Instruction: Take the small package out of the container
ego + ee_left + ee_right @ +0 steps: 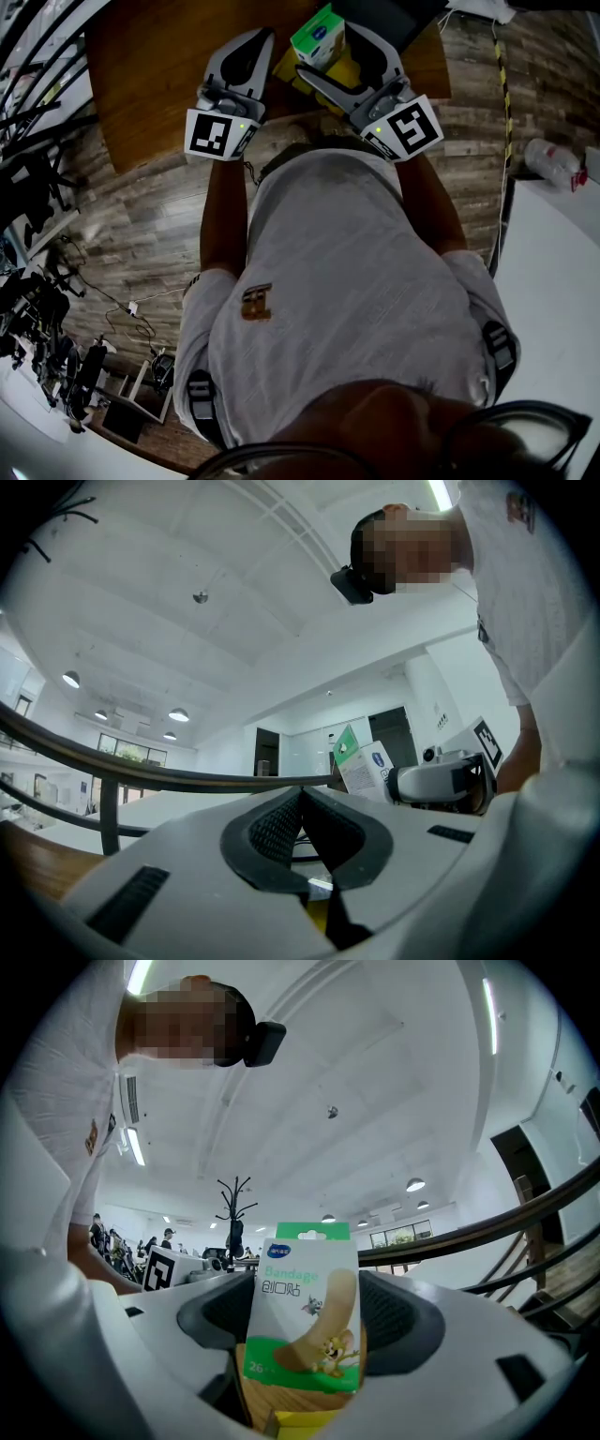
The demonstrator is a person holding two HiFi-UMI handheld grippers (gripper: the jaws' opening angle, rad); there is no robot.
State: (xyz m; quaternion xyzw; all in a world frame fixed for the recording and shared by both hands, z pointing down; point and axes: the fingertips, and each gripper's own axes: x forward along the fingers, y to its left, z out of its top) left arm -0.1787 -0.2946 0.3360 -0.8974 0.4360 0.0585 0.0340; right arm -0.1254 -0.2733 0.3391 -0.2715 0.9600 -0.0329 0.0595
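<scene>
A small green and white bandage package (319,36) is held up off the wooden table (159,66). My right gripper (330,49) is shut on it. In the right gripper view the package (305,1321) stands upright between the two dark pads, above a yellow container (298,1423). That yellow container (330,77) shows partly under the right gripper in the head view. My left gripper (259,42) rests beside it to the left, empty, its pads (281,829) pressed together. From the left gripper view the package (361,759) and the right gripper (441,782) lie to the right.
The table's near edge meets my torso. A white surface (553,281) with a plastic bottle (553,161) stands at the right. Cables and black equipment (37,309) clutter the plank floor at the left. A coat stand (236,1206) rises in the background.
</scene>
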